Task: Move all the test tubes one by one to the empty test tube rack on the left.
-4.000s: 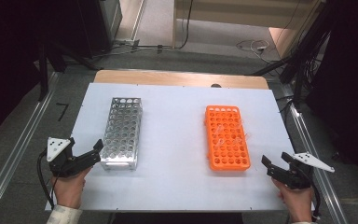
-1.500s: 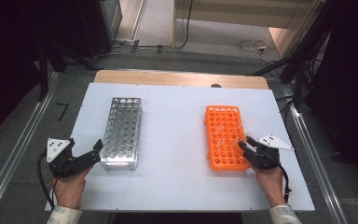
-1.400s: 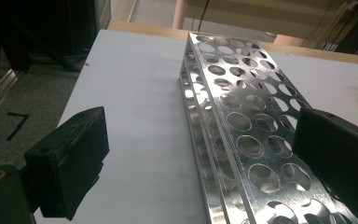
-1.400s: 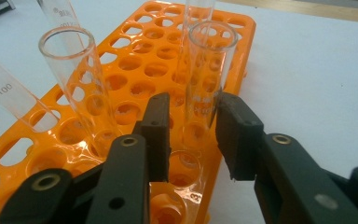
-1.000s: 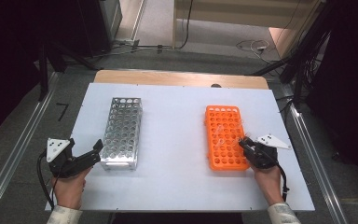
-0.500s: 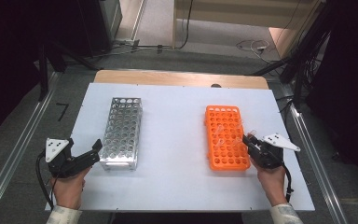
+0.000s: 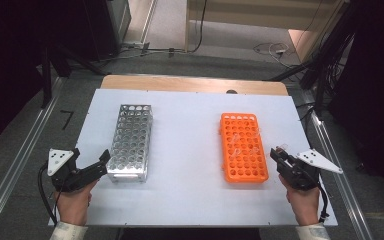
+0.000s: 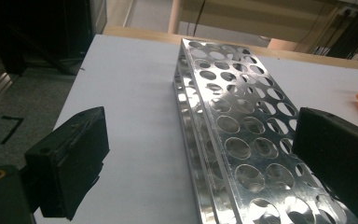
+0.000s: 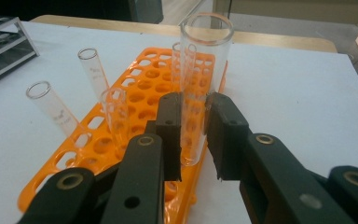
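- My right gripper (image 9: 193,135) pinches a clear glass test tube (image 9: 200,79) and holds it upright, open end up.
- The tube is above the near right edge of the orange rack (image 7: 243,146).
- More tubes (image 9: 51,109) stand there.
- My left gripper (image 7: 87,170) is spread wide, holding nothing.
- The silver metal rack (image 7: 130,141) lies far left of the tube, long side pointing away from me.

Black hand-held gripper (image 9: 193,135) (brass-ringed screw holes), white cuffs (image 7: 70,231).
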{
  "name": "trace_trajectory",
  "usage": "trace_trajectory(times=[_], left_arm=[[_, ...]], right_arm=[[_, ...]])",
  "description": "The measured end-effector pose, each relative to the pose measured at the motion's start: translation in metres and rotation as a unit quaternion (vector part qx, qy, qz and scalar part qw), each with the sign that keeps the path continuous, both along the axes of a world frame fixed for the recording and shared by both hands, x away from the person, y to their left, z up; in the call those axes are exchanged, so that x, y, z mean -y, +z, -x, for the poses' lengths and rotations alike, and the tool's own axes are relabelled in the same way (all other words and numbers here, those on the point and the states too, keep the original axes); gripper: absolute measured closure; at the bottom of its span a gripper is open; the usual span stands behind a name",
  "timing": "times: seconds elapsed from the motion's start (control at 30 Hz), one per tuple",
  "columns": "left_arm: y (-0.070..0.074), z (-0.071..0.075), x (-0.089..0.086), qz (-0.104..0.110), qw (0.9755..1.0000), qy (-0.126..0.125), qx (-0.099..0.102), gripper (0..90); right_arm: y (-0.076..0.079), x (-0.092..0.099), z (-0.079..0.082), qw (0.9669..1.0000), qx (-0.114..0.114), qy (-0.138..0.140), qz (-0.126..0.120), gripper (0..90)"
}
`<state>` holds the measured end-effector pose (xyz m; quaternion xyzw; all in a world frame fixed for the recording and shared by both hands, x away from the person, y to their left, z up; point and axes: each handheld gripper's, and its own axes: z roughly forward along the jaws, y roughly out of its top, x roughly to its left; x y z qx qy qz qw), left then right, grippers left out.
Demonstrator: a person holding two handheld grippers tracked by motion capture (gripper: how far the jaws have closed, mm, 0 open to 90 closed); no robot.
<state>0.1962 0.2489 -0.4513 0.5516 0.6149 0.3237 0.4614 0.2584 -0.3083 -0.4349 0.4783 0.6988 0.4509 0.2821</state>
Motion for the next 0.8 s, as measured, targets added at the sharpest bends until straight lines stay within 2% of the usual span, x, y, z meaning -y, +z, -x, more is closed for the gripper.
trace_trajectory(times=[0.13,0.3,0.57,0.77,0.8], left_arm=[[0.002,0.002,0.002,-0.001,1.0,-0.005,0.002,3.7],[0.005,0.004,0.008,0.0,0.9998,-0.018,0.005,4.0],[0.009,0.01,0.022,-0.007,0.9989,-0.045,0.009,4.0],[0.01,0.011,0.031,-0.009,0.9983,-0.057,0.006,4.1],[0.01,0.011,0.034,-0.01,0.9978,-0.065,0.005,4.1]], right_arm=[[0.001,0.004,0.007,1.0,-0.006,-0.002,-0.003,73.1],[0.001,0.001,0.022,0.9998,-0.015,0.01,0.003,73.1],[0.001,-0.008,0.04,0.999,-0.022,0.038,0.005,73.1],[0.0,-0.02,0.048,0.9974,-0.028,0.065,0.009,73.0],[0.0,-0.023,0.048,0.9971,-0.029,0.07,0.01,73.1]])
